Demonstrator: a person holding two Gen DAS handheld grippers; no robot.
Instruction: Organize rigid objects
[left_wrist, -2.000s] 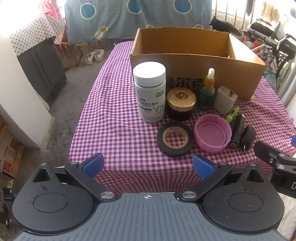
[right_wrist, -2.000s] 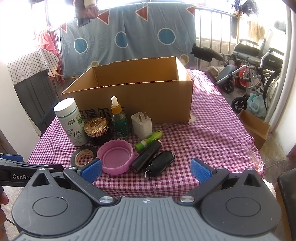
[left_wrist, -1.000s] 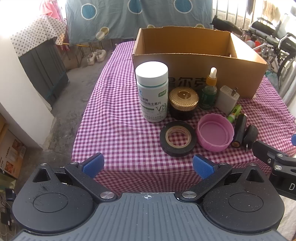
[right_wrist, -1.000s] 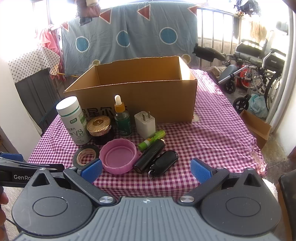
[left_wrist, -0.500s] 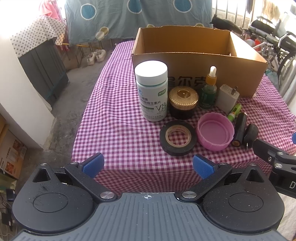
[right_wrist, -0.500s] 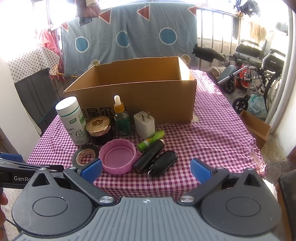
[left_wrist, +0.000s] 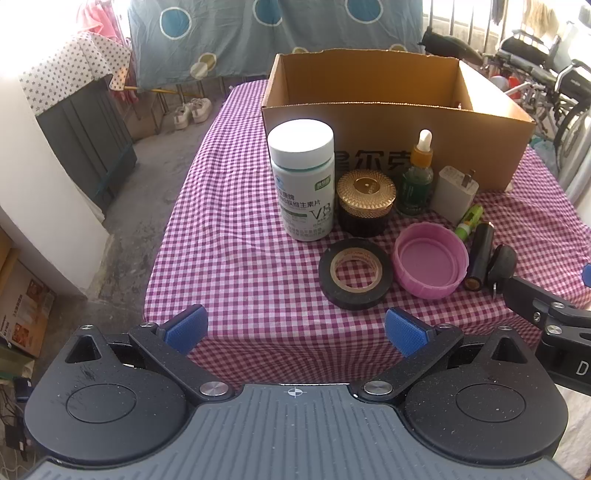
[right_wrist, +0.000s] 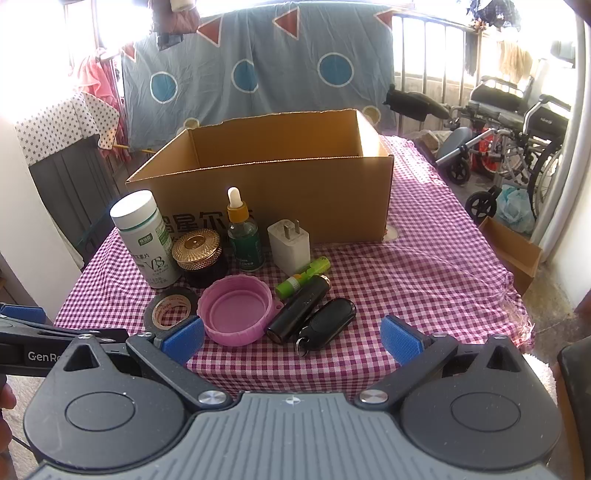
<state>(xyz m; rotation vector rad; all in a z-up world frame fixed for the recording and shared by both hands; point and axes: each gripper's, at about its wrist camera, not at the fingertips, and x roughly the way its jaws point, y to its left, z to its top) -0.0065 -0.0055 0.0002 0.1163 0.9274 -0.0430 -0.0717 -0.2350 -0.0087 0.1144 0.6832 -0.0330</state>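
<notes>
Since the earlier frames little has moved: both views shift only slightly, and every item stays put. Left gripper (left_wrist: 293, 328) and right gripper (right_wrist: 291, 338): jaws spread wide, holding nothing, short of the table edge. On the checked cloth (left_wrist: 236, 236), before the cardboard box (left_wrist: 391, 110): white bottle (left_wrist: 303, 184), gold-lidded jar (left_wrist: 365, 203), dropper bottle (left_wrist: 417, 177), charger (left_wrist: 456, 194), tape roll (left_wrist: 354, 273), pink lid (left_wrist: 428, 266). Right view alone shows the black key fob (right_wrist: 330, 323) whole.

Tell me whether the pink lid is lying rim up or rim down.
Rim up. The pink lid lies on the checked tablecloth with its hollow inside facing upward; both views show its flat inner floor ringed by the raised rim.
</notes>
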